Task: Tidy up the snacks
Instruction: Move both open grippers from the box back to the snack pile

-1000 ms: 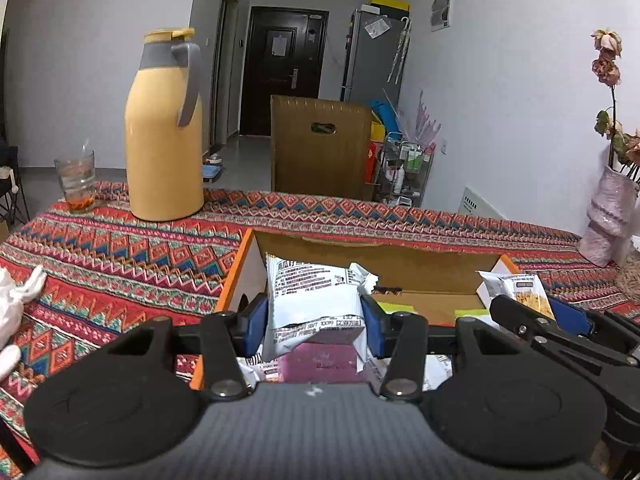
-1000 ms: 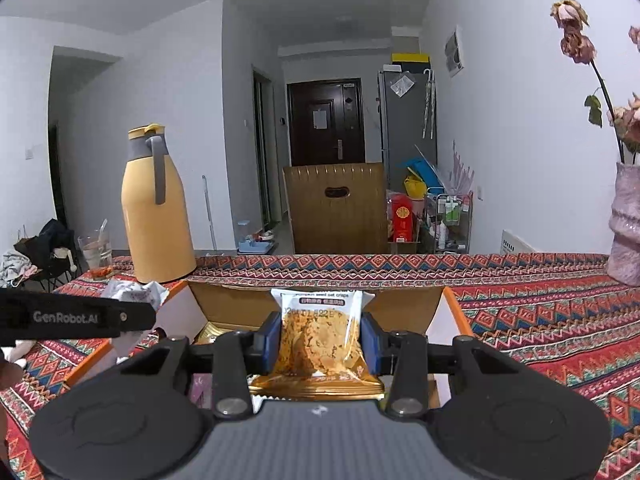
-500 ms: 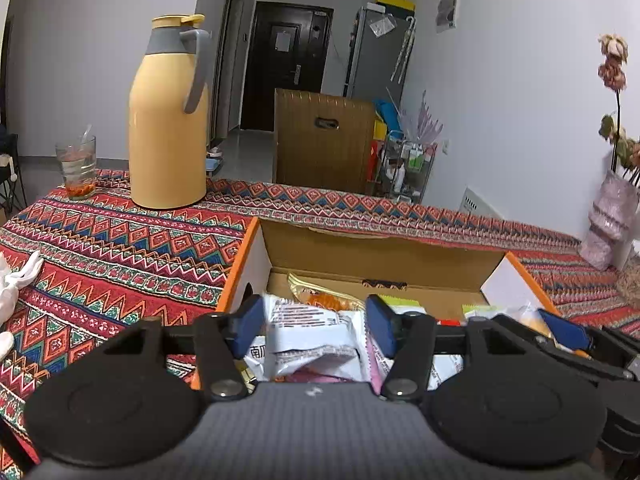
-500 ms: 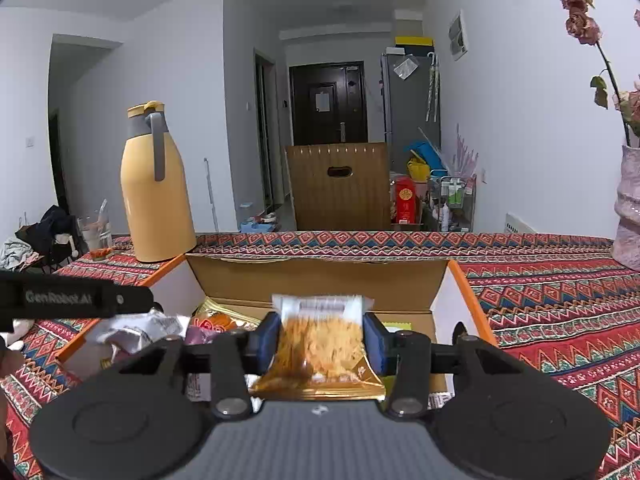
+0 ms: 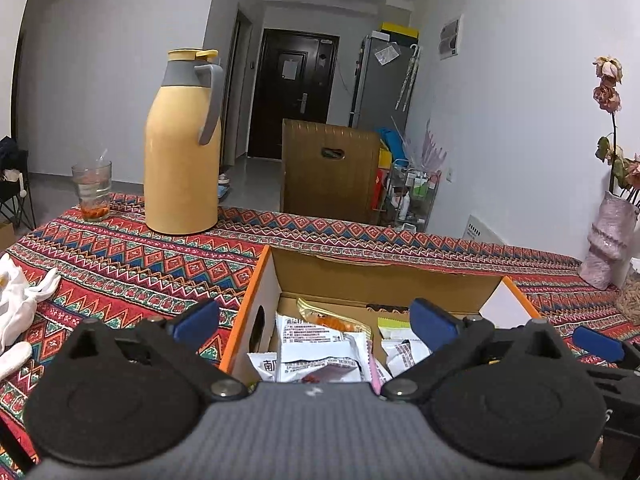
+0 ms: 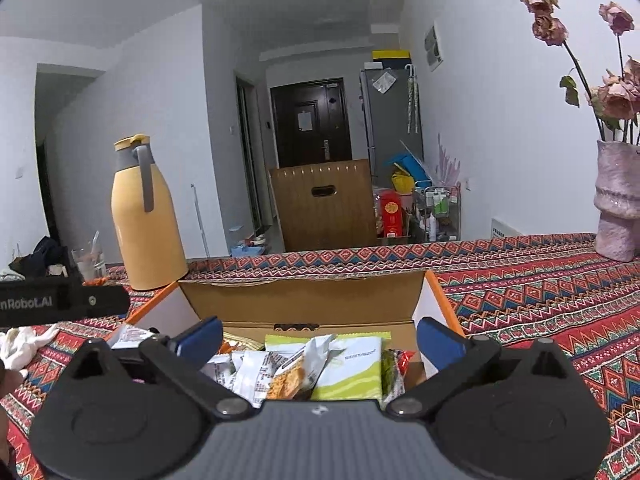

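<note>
An open cardboard box [image 5: 384, 280] with orange edges sits on the patterned tablecloth and holds several snack packets. My left gripper [image 5: 314, 322] hangs over its near left part, jaws opening wide, nothing between the blue pads; a white printed packet [image 5: 320, 344] lies loose below. My right gripper [image 6: 318, 338] is over the same box [image 6: 304, 300], jaws also opening wide and empty. Under it lie an orange cracker packet [image 6: 286, 380] and a green-and-white packet [image 6: 352, 364], both resting among the other snacks.
A tall yellow thermos [image 5: 182, 148] and a glass [image 5: 92, 192] stand at the far left of the table. A pink vase with dried roses [image 6: 618, 204] stands at the far right. White cloth [image 5: 16, 308] lies at the left edge. The other gripper's black body [image 6: 60, 304] reaches in from the left.
Both grippers let go: the left dropped the white packet and the right dropped the cracker packet into the box. Both pairs of jaws spread wide.
</note>
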Available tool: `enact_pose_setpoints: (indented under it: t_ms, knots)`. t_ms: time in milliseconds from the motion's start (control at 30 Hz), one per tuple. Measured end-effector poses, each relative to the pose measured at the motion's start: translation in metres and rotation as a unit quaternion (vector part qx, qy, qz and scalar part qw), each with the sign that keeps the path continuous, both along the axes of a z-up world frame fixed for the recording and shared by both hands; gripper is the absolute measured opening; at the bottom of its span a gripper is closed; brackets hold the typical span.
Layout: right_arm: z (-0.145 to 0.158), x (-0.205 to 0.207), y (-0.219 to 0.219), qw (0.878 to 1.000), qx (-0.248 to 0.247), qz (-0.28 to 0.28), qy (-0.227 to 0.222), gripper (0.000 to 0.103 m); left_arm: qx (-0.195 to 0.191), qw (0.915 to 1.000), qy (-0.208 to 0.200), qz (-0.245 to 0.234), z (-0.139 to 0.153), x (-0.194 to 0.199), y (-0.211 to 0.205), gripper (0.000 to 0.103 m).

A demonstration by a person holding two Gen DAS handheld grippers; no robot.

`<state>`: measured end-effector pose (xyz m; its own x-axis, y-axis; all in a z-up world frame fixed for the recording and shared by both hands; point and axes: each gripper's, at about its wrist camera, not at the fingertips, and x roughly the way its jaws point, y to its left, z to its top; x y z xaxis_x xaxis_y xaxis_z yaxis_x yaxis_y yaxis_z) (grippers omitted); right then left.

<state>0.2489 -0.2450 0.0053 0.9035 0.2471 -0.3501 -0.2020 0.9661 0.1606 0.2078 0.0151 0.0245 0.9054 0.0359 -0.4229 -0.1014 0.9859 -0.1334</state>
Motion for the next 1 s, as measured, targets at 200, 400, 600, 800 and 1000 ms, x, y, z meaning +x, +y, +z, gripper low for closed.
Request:
enact_pose_setpoints:
  t_ms: [200,400,600,800,1000]
  knots:
    - [0.001,0.000,-0.002,1.000,0.002,-0.007,0.001,0.103,-0.003,1.0000,0.003,0.001,0.000,0.001,0.002,0.103]
    - [0.010,-0.006,-0.003,1.000,-0.002,-0.011,-0.010,0.103,0.003,1.0000,-0.003,0.000,0.008,-0.004,-0.002,0.103]
    - [0.025,-0.017,-0.010,1.000,-0.003,-0.024,-0.013,0.103,0.000,1.0000,0.001,-0.001,0.019,-0.014,-0.004,0.103]
    - [0.030,-0.039,-0.016,1.000,-0.007,-0.022,-0.013,0.103,0.011,0.9999,0.006,-0.006,0.023,-0.031,-0.010,0.103]
    - [0.027,-0.065,-0.024,1.000,-0.008,-0.017,-0.009,0.103,0.015,0.9996,0.022,-0.012,0.016,-0.050,-0.013,0.103]
